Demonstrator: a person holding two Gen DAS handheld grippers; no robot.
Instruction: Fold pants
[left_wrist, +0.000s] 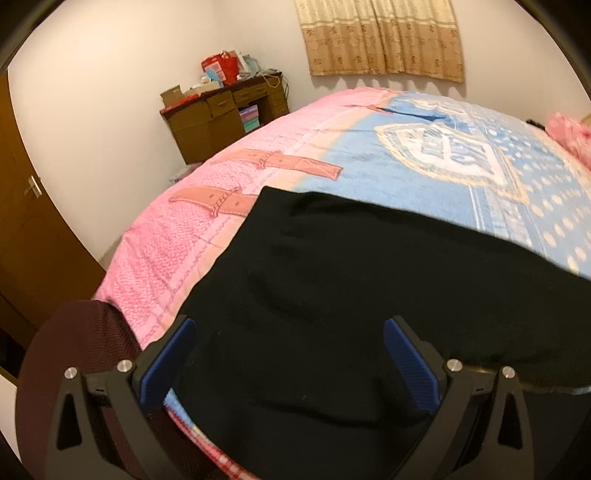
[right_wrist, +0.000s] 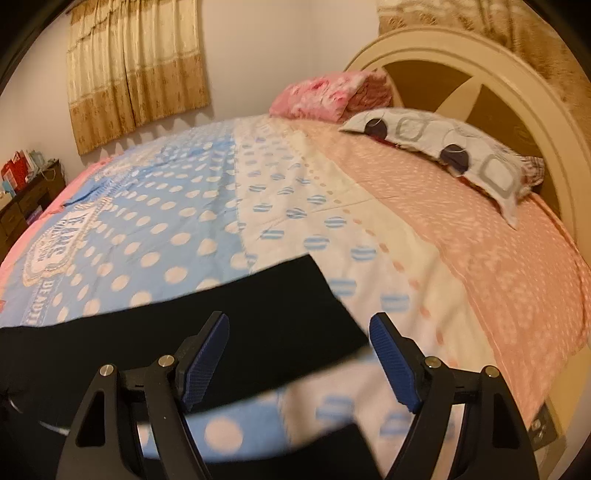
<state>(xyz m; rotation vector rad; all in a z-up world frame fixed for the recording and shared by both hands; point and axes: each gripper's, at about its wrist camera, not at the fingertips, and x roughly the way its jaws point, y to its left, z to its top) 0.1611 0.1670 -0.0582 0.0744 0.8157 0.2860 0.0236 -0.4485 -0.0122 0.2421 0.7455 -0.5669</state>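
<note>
1. Left wrist view: black pants (left_wrist: 332, 277) lie flat near the bed (left_wrist: 177, 240) edge; left claw (left_wrist: 290, 358) gapes, empty.
2. Right claw (right_wrist: 299, 360) likewise spread, gripping nothing.
3. Soft, light, limp cloth; pinch hem corners.

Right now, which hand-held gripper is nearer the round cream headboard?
Right. The right hand-held gripper faces the round cream headboard across the bed; the left hand-held gripper works the foot end, headboard unseen.
</note>
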